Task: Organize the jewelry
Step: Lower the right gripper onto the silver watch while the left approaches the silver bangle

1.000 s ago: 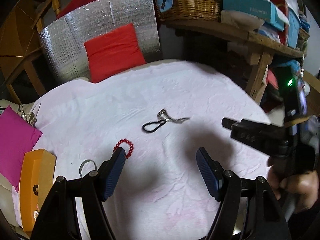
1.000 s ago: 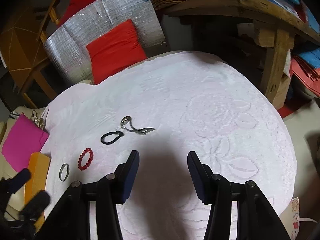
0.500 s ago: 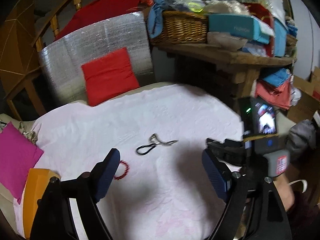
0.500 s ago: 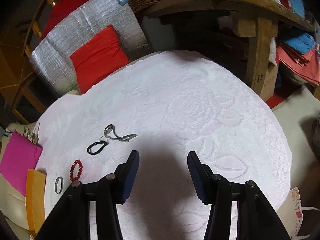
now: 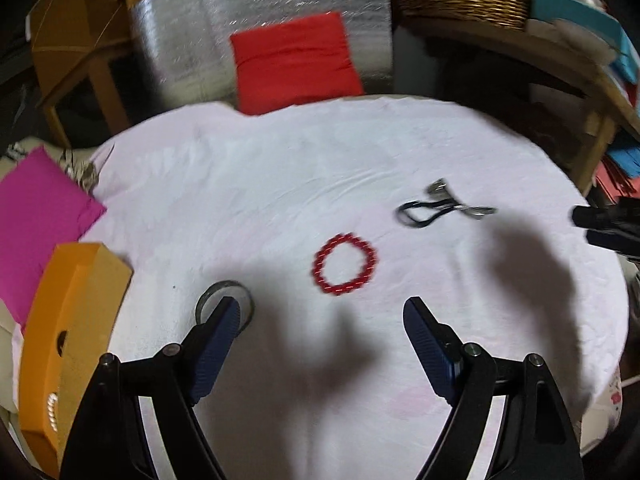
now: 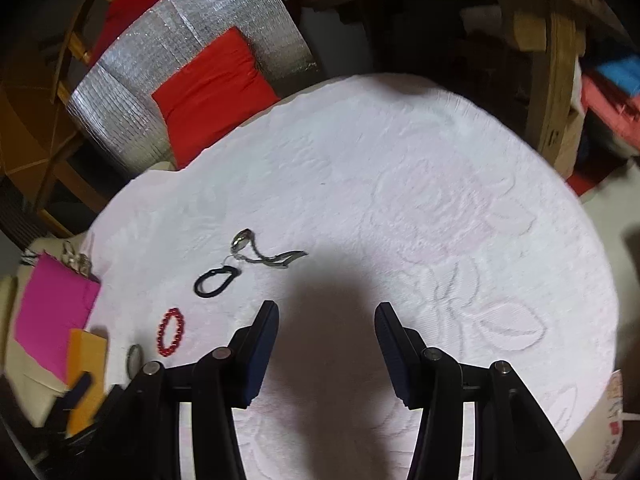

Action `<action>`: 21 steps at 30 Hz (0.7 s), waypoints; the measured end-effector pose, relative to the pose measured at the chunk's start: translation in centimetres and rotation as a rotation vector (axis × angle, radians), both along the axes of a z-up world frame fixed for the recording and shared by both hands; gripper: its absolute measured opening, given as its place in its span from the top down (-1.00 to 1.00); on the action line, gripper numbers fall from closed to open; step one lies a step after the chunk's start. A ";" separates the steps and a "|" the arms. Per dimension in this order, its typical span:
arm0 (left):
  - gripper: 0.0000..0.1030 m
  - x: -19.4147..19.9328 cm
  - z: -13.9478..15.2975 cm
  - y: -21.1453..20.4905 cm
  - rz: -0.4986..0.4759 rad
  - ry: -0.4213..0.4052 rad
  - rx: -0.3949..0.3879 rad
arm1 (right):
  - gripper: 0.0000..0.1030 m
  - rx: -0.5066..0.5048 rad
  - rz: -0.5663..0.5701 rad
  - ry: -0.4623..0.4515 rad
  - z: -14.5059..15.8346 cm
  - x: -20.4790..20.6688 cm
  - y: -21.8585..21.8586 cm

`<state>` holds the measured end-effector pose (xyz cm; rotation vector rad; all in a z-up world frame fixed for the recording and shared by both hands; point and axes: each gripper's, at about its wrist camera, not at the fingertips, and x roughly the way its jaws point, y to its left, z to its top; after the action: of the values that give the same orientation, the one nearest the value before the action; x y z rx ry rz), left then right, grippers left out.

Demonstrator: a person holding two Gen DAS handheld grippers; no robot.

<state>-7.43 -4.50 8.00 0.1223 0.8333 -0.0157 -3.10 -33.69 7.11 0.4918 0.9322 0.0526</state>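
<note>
Left gripper: jaws of our left gripper (image 5: 320,312) stand spread wide with nothing between them — we hold it above the white cloth (image 5: 280,184), touching nothing that we can make out.
Left fingertip: the left blue pad (image 5: 218,332) overlaps the silver ring (image 5: 244,294) in this view; we cannot tell whether they touch.
Red bead bracelet: the red bead bracelet (image 5: 345,264) lies flat on the cloth just ahead of the gap between our left fingers, a closed circle.
Right gripper: our right gripper (image 6: 326,320) is also parted wide and holds nothing — its shadow falls on the cloth below it.
Black loop: the black loop (image 6: 215,281) lies ahead and left of the right gripper, beside the silver watch (image 6: 260,252).
Orange box: the orange box (image 5: 72,312) sits at the cloth's left edge, next to the pink cushion (image 5: 36,216); a short row of pearl beads (image 5: 51,407) shows on the box.
Red cushion: the red cushion (image 5: 292,60) leans on silver foil sheeting (image 5: 256,8) beyond the cloth.
Writing: we can read no label or brand anywhere.
</note>
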 end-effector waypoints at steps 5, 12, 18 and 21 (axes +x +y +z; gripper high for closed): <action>-0.63 1.6 -1.3 1.4 -0.005 -0.059 -0.017 | -0.01 0.104 0.017 0.006 -0.6 0.7 0.0; -0.63 3.2 -1.7 2.7 -0.004 -0.082 -0.062 | 0.03 0.176 0.083 0.021 -1.7 2.6 3.0; -0.63 3.5 -1.3 4.7 0.028 -0.109 -0.011 | 0.03 0.299 0.054 0.078 -3.7 5.4 3.3; -0.63 3.9 -1.2 6.0 0.063 -0.094 -0.050 | 0.03 0.353 0.049 0.090 -4.2 6.6 3.7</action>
<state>-3.50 1.48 6.79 0.0495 0.7420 0.0286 3.51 -30.02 2.86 0.8026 1.0282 0.2437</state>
